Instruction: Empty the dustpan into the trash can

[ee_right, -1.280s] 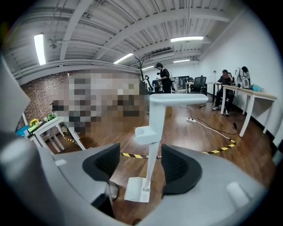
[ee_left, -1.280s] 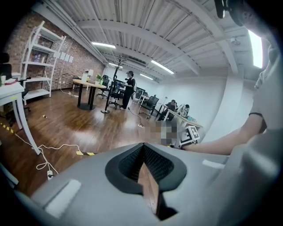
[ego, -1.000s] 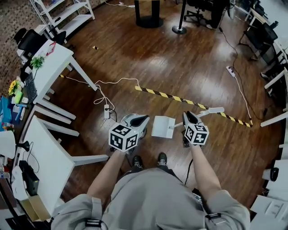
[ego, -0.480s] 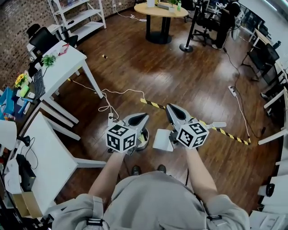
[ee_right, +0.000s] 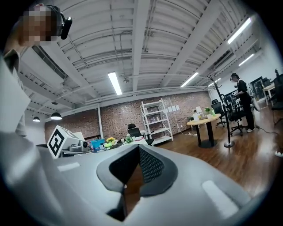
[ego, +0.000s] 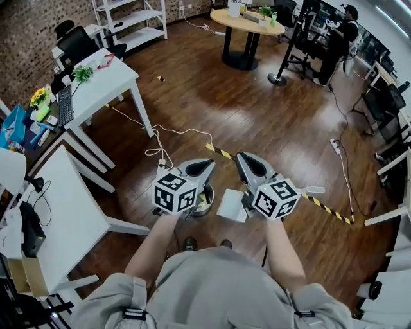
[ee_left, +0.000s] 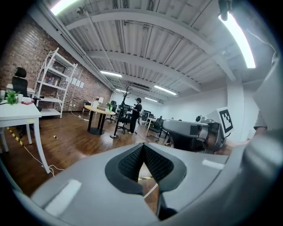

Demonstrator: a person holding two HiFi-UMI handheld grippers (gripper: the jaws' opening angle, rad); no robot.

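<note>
In the head view a white dustpan (ego: 230, 205) lies on the wooden floor in front of my feet, its long handle (ego: 313, 190) reaching right across the striped tape. To its left stands a small round trash can (ego: 205, 198) with some litter inside, half hidden under my left gripper (ego: 210, 164). That gripper is shut and empty, its tips meeting in the left gripper view (ee_left: 143, 146). My right gripper (ego: 241, 156) hovers above the dustpan, apart from it, shut with nothing between its jaws (ee_right: 138, 147). Both grippers point roughly level into the room.
White desks (ego: 96, 83) with chairs line the left side. A white cable and power strip (ego: 160, 154) lie near the trash can. Yellow-black tape (ego: 334, 211) crosses the floor. Farther off are a round table (ego: 247, 26), a shelf (ego: 131, 19) and office chairs.
My right gripper has left the dustpan handle, risen and swung left, jaws closed. The left gripper has also risen. The dustpan stays on the floor. The head view has tilted up.
</note>
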